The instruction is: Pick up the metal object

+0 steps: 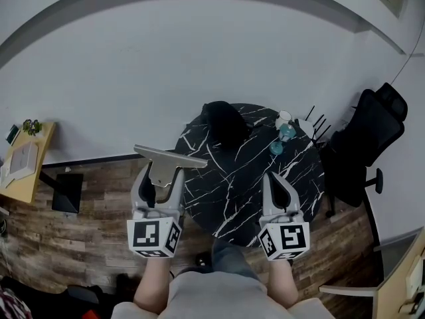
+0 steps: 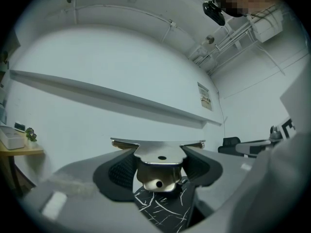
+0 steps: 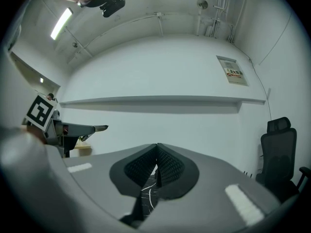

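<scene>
Seen from above, a person stands at a round black table (image 1: pixel 232 191) veined with white like marble, holding a gripper in each hand.

The left gripper (image 1: pixel 161 178), at lower left of centre, grips the metal object (image 1: pixel 169 157), a grey bracket with a flat crossbar at the far end and a narrower tongue running back between the jaws. It is held in the air above the table's left edge, over the wood-plank floor (image 1: pixel 86 231). In the left gripper view the bracket (image 2: pixel 158 161) fills the middle of the frame. The two black ribbed pads (image 2: pixel 121 171) press on its sides, and its shiny curved tongue has a small hole.

The right gripper (image 1: pixel 274 178), at lower right of centre, hovers over the table's near right part. In the right gripper view its jaws (image 3: pixel 156 166) are closed, pads meeting at the tips with nothing between them.

At the table's far side lie a black lump (image 1: pixel 224 121), too dark to identify, and small teal objects (image 1: pixel 284 135). A black office chair (image 1: pixel 368 138) stands at the right of the frame. A wooden desk (image 1: pixel 26 171) sits at far left, against a white wall (image 1: pixel 166 65).
</scene>
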The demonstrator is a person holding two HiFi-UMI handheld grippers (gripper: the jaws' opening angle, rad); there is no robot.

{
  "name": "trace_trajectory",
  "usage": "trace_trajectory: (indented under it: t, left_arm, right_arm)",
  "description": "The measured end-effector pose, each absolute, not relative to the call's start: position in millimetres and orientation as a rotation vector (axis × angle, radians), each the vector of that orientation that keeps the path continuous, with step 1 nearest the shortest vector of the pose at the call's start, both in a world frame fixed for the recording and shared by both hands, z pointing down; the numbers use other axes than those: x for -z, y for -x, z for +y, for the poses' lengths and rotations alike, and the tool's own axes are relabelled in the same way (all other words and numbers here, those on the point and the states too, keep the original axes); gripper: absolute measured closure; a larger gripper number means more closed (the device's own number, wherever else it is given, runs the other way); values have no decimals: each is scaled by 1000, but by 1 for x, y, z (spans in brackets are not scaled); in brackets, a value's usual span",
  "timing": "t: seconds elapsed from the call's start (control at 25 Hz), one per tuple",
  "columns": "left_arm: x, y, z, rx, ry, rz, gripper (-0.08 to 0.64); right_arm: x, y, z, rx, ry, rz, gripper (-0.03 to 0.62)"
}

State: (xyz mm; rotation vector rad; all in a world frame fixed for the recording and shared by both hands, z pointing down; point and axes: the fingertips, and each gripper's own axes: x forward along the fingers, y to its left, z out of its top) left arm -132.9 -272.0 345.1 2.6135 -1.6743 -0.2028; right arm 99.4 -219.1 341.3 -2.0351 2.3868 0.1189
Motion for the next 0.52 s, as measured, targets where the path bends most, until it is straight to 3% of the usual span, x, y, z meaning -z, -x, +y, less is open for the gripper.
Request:
trace_trajectory:
  t: [0.52]
  left_arm:
    - [-349, 140, -272, 223, -2607, -1658, 259]
  right_arm:
    - [-343, -90, -215, -129, 2050, 2390, 598]
